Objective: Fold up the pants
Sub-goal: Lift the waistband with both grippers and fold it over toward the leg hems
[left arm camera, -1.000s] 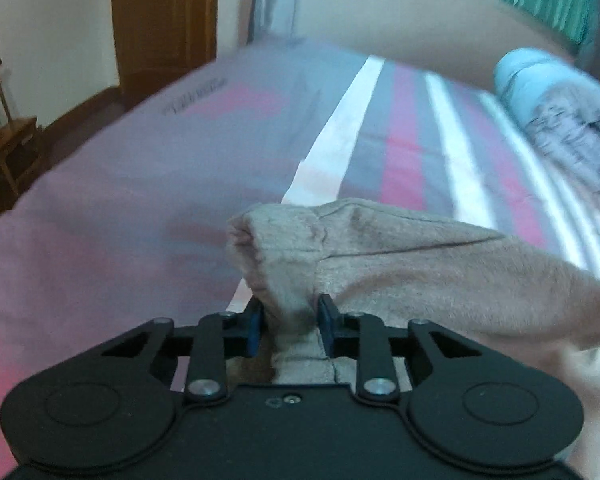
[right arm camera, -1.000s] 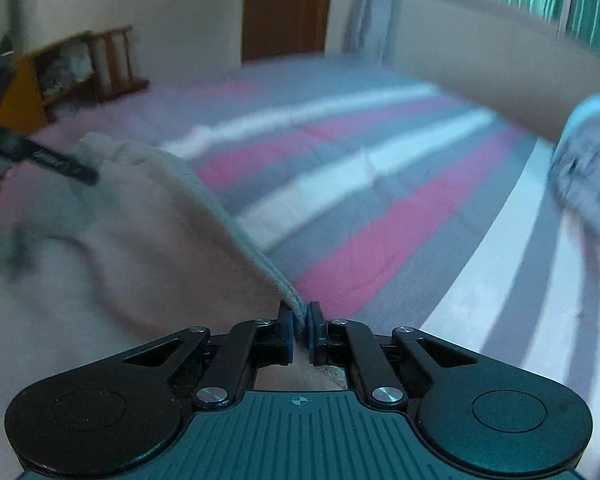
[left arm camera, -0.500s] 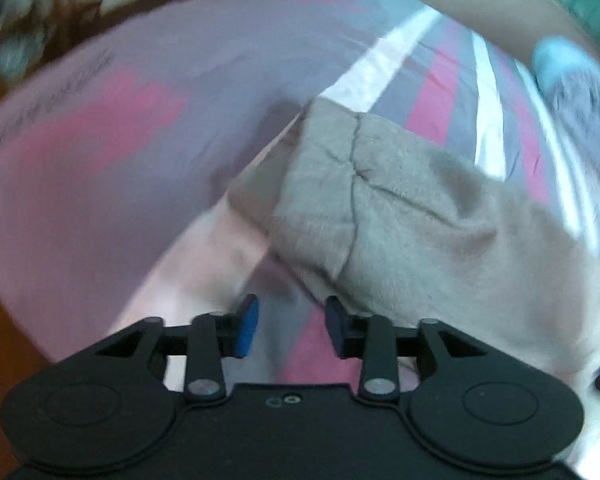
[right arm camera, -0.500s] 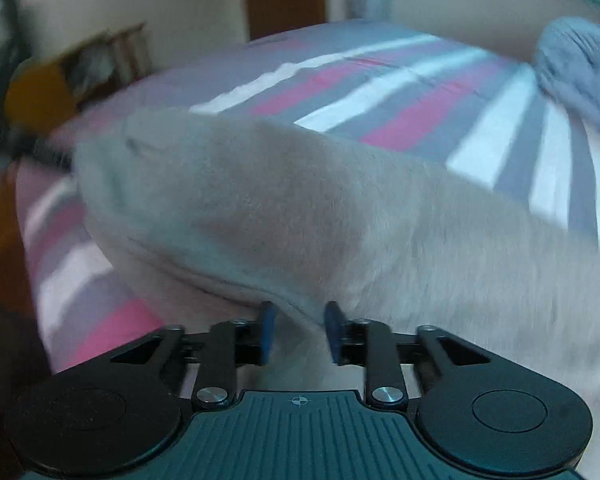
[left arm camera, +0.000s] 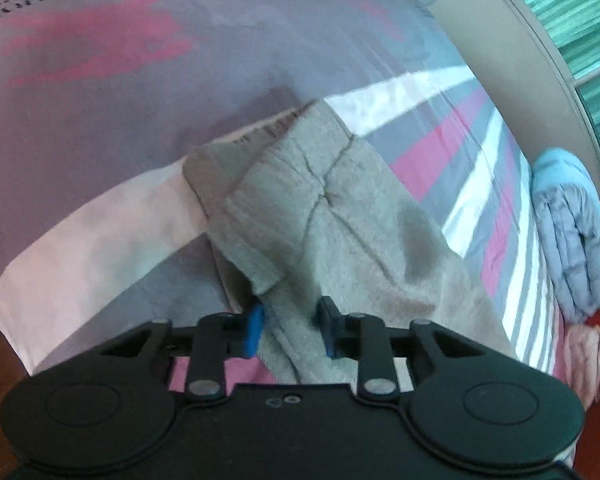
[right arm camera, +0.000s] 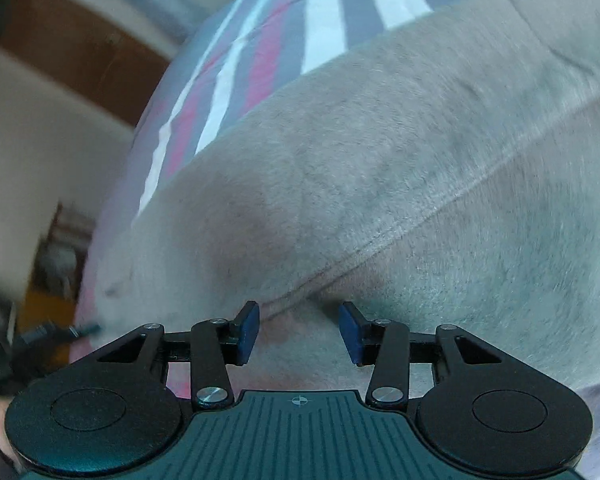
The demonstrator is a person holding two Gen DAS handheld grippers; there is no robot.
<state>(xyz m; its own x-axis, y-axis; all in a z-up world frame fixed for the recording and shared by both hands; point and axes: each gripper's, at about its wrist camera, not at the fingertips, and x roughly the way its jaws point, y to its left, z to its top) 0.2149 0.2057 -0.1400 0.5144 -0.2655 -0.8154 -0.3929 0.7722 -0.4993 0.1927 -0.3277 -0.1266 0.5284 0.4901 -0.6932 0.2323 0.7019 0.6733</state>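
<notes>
A: Both hands have swung the pants down onto the bed since a second back, and the cloth that hung in the air now lies flat. Left wrist view first?

B: Left gripper (left arm camera: 290,330) has just been closing. A fold of the pants (left arm camera: 340,220) runs between its fingers (left arm camera: 254,330), touching the 9 o'clock pad, but I can't tell whether they truly pinch it. From there the garment's long axis runs up toward 1 o'clock across the striped bed (left arm camera: 100,120), the cuffed end at about 12. A rolled blue-grey blanket (left arm camera: 572,232) sits well apart at 3 o'clock.

A: And the right wrist view?

B: Right gripper (right arm camera: 298,332) has just been opening; its fingers (right arm camera: 247,330) stand apart with nothing pressed between them. The pants (right arm camera: 380,180) fill the view ahead, a seam running from between the pads out toward 2 o'clock.

A: So which hand is nearer for the next fold?

B: Both sit right on the near edge; I'd judge the left closer to a grip, the right needing to close again first
</notes>
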